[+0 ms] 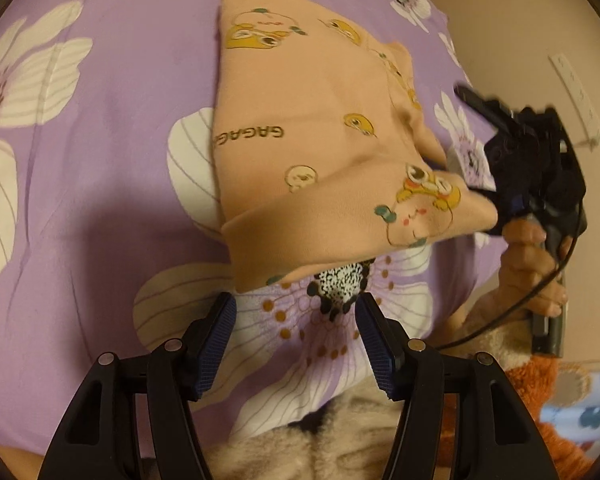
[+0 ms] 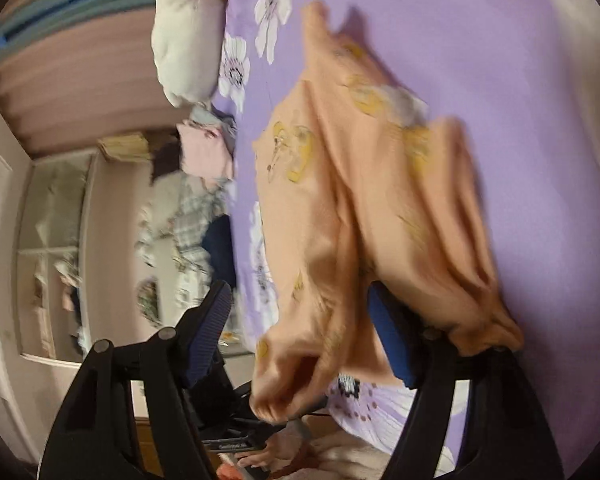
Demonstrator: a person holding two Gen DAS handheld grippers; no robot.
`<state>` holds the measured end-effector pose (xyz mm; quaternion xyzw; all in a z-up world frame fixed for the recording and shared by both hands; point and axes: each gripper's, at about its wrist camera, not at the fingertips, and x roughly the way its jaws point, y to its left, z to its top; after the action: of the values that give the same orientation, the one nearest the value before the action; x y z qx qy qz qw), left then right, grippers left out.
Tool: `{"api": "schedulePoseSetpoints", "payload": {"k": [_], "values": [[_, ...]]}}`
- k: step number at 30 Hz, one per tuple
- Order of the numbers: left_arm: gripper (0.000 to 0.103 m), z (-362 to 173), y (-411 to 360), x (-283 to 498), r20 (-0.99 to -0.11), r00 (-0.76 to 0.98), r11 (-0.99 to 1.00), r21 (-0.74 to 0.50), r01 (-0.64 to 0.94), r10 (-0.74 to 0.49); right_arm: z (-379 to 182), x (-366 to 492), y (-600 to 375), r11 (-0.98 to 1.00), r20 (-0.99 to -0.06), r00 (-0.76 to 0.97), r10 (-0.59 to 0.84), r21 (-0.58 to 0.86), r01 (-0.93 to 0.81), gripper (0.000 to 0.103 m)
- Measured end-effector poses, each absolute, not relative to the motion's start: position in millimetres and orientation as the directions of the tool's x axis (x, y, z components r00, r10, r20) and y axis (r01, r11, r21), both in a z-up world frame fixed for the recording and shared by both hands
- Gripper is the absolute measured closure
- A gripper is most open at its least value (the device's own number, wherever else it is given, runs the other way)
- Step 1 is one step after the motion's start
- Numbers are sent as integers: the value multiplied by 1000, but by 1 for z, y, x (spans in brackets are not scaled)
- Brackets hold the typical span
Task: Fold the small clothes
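Note:
A small peach garment [image 1: 316, 120] with yellow cartoon prints lies on a purple flowered bedsheet [image 1: 120, 120]. My left gripper [image 1: 296, 344] is open and empty, just short of the garment's near hem. In the left wrist view my right gripper [image 1: 496, 204] meets the garment's right corner, which is lifted off the sheet. In the blurred right wrist view the garment [image 2: 372, 200] drapes over the right finger [image 2: 392, 344] of my right gripper [image 2: 300, 336]; the jaws stand wide apart and no pinch shows.
A beige furry blanket [image 1: 340, 440] and an orange plush toy [image 1: 540, 392] lie at the near bed edge. A white pillow [image 2: 184, 40] and piled clothes [image 2: 204, 152] lie beside the bed. A wall and window [image 2: 52, 240] are beyond.

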<state>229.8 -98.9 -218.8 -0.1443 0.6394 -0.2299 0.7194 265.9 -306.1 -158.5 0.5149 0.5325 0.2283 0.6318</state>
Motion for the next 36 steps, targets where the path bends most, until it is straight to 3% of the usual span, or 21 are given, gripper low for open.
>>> {"api": "schedulePoseSetpoints", "payload": {"k": [4,6,7,10,17,21,27,30,33,36], "values": [[43,-222,-91,233,-824,81,826,-550,123,-561,-157,309,-282,546,-607,161,778,781,303,32],[43,-223,-88,233,-817,79,819,-561,116,-571,-155,323,-267,688,-721,28,693,671,276,39],[43,-223,-87,233,-816,78,818,-564,113,-573,-153,324,-265,708,-738,7,675,650,275,45],[43,-225,-85,235,-811,68,812,-573,111,-582,-138,313,-270,765,-788,43,614,607,213,45],[42,-232,-63,241,-767,55,768,-635,81,-639,-153,252,-322,630,-681,149,717,725,278,47],[42,-234,-57,238,-760,62,762,-645,55,-647,-138,269,-317,642,-690,177,702,721,262,44],[41,-235,-50,231,-755,75,758,-649,61,-652,-168,322,-273,638,-669,23,743,718,280,42],[39,-234,-48,230,-749,74,753,-656,55,-658,-156,322,-261,636,-664,66,745,736,230,39],[39,-235,-46,232,-743,74,746,-664,35,-665,-135,323,-250,580,-595,86,799,801,149,42],[39,-233,-49,231,-761,81,765,-641,63,-644,-124,322,-237,614,-615,96,783,788,44,42]]}}
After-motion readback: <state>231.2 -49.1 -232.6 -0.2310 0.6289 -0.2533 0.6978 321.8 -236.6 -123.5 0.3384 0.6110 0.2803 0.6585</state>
